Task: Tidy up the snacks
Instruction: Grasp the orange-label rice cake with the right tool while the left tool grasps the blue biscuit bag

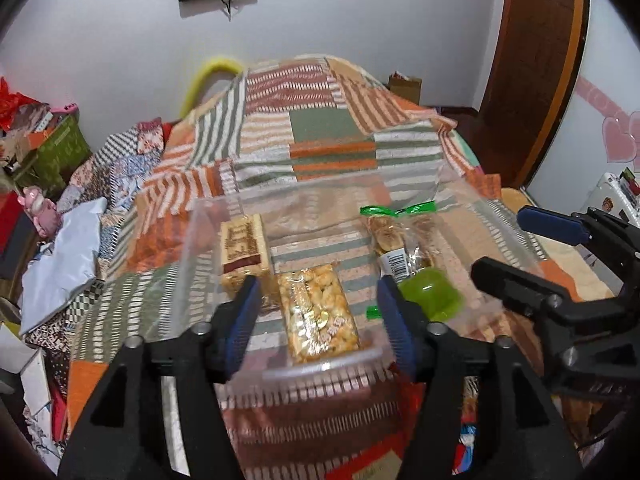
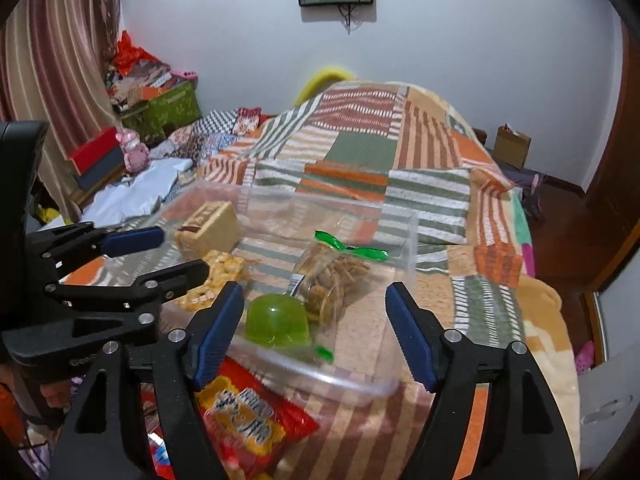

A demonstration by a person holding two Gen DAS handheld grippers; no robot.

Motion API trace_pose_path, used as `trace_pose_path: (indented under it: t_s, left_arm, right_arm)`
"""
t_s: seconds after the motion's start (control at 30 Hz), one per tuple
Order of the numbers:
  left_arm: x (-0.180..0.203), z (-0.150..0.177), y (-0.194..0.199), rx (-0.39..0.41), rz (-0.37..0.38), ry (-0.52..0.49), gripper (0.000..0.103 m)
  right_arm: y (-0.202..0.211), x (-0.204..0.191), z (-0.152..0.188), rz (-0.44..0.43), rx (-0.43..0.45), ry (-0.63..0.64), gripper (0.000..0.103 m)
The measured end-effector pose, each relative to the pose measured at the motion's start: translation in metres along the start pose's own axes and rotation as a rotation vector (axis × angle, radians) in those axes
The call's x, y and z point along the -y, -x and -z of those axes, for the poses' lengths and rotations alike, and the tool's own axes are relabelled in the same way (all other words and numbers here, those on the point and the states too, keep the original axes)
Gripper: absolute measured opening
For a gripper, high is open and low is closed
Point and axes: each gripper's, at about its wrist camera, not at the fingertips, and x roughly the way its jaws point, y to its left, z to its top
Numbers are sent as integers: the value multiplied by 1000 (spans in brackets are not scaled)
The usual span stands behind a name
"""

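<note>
Red snack bag (image 2: 256,420) outside clear bin (image 2: 360,390) w/ jelly cup (image 2: 276,320).

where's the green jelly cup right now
The green jelly cup sits inside the clear plastic box, at its near edge, right beside the bag of fried snacks; in the right wrist view it lies just ahead of the open tool.

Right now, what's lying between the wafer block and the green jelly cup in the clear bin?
The peanut brittle pack lies between the wafer block and the green jelly cup, clearest in the left wrist view.
</note>
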Motion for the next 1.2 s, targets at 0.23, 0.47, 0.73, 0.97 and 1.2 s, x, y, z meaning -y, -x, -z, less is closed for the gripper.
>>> trace_pose_path:
  t_s: [0.23, 0.47, 0.73, 0.97, 1.2]
  left_arm:
    - [-2, 18, 55, 64, -24, 9, 73]
    - [-3, 53, 90, 80, -57, 23, 78]
    - [-12, 96, 96, 24, -44, 89, 80]
    - [-22, 132, 82, -67, -41, 171, 81]
    - [-19, 150, 68, -133, -24, 186, 81]
  right_arm:
    - [47, 6, 17, 8, 51, -24, 75]
    - [76, 17, 48, 46, 60, -57, 76]
    - [84, 32, 92, 70, 19, -145, 76]
    - [75, 37, 126, 94, -34, -172, 76]
    - [67, 34, 149, 104, -71, -154, 76]
